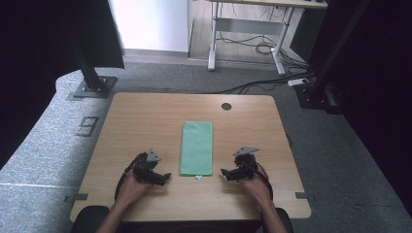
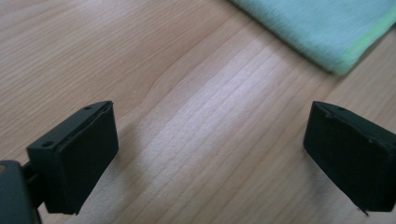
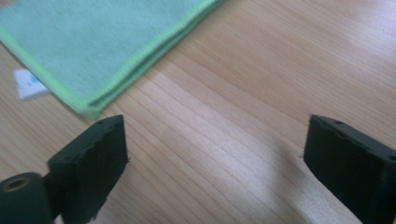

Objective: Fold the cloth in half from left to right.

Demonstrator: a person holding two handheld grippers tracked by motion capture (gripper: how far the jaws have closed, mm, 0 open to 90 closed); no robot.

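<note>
A green cloth [image 1: 197, 147], folded into a long narrow strip, lies flat in the middle of the wooden table [image 1: 145, 116]. My left gripper [image 1: 165, 177] rests low near the front edge, just left of the cloth's near end, jaws wide apart over bare wood. The right gripper [image 1: 224, 174] sits the same way to the cloth's right. In the left gripper view the cloth's corner [image 2: 327, 32] lies ahead at upper right of my left gripper [image 2: 210, 154]. The right gripper view has the folded corner [image 3: 93, 51] at upper left of my right gripper [image 3: 215, 163], with a small white tag [image 3: 29, 85] beside it.
A round cable hole [image 1: 226, 106] sits near the table's far edge. Beyond the table are grey carpet, black frame posts [image 1: 90, 73] on floor plates, and a desk frame with cables [image 1: 252, 46]. A person's forearms come in from the front edge.
</note>
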